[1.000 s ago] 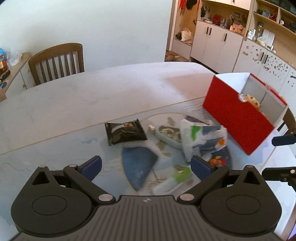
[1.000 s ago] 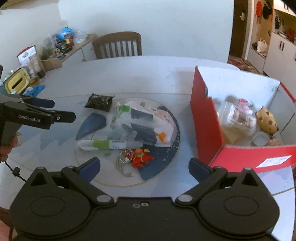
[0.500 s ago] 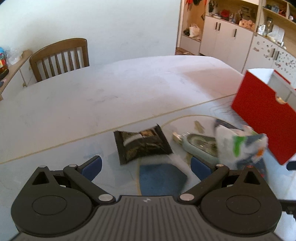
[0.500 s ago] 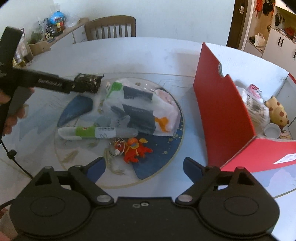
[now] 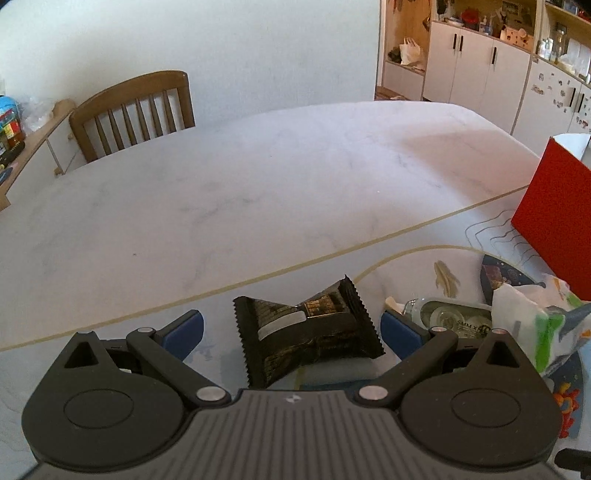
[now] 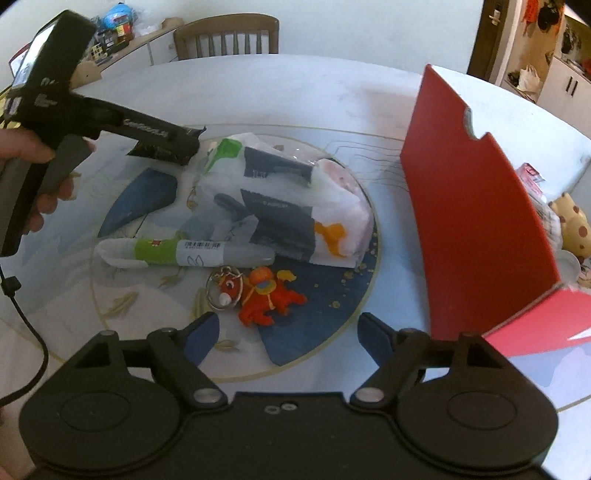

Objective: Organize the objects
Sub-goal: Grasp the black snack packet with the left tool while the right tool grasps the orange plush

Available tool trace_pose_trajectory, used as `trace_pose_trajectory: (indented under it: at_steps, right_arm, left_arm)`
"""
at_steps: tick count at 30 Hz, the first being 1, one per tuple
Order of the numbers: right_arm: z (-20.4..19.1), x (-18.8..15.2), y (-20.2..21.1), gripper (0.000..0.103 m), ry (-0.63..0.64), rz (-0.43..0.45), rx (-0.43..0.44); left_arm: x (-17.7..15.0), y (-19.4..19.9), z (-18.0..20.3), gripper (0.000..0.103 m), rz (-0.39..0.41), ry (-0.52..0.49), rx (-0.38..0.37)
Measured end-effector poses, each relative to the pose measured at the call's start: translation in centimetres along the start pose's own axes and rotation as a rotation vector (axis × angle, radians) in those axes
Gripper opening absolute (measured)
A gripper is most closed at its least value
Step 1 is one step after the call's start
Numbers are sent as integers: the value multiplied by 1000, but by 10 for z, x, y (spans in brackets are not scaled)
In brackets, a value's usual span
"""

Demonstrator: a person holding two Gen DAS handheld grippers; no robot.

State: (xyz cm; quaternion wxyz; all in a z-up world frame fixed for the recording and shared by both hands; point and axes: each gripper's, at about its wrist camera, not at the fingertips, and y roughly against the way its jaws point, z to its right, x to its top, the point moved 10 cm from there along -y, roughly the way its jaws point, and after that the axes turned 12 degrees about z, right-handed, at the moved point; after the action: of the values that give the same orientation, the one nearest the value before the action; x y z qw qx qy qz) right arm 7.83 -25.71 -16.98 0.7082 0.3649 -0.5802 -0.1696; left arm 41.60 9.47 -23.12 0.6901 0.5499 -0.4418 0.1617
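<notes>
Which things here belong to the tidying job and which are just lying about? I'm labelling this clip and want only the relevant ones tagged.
Job:
- black packet, between the open left gripper fingers
- patterned bag
- marker
- orange keychain toy, ahead of the closing right gripper, nothing between its fingers
- tape dispenser
- red box

Lying about:
- chair
- cabinets
- side shelf clutter

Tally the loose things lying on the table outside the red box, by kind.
Snack packets: 1, black packet
Patterned bags: 1
Marker pens: 1
Toy keychains: 1, orange
Clear bottles: 1
Total: 5
</notes>
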Motion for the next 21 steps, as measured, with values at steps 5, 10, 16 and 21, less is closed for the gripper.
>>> trace_pose_trajectory:
  at_steps: [5,10,16,21]
  right_arm:
    - [-4,1,-5,77,14,1,3]
    - [-11,4,-7,70,43,14,16]
    - [-19,8,-9,57,67,33,40]
    - [-18,8,-9,53,58,42,42]
  left_arm:
    - [-6,-8,-2,102,-18,16,-2]
    - [-8,-13,-3,102,-24,23,4]
    - [-8,-14,-3,99,-25,33,-8]
    - [-7,-8,2,77,-2,14,-43]
